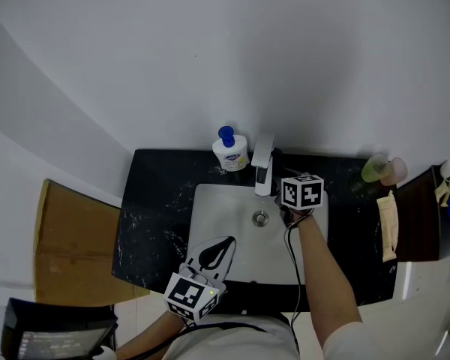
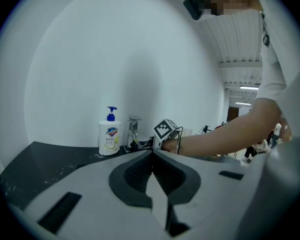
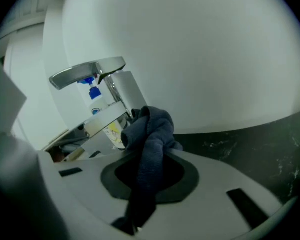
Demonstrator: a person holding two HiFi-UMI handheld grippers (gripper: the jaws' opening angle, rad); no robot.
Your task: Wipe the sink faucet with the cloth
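The chrome faucet (image 1: 263, 165) stands at the back of the white sink (image 1: 217, 216), which is set in a black counter. My right gripper (image 1: 283, 175) is just to the faucet's right, shut on a dark blue cloth (image 3: 150, 134). In the right gripper view the bunched cloth touches the faucet (image 3: 121, 93) low on its body, under the lever. My left gripper (image 1: 214, 256) hangs over the sink's front part, away from the faucet (image 2: 133, 132). Its jaws meet at the tips with nothing between them.
A white soap bottle (image 1: 230, 151) with a blue pump stands left of the faucet. A green cup (image 1: 374, 168) and a pink cup (image 1: 394, 171) sit on the counter's right end. A cardboard box (image 1: 75, 246) lies to the left. The drain (image 1: 261, 217) is mid-basin.
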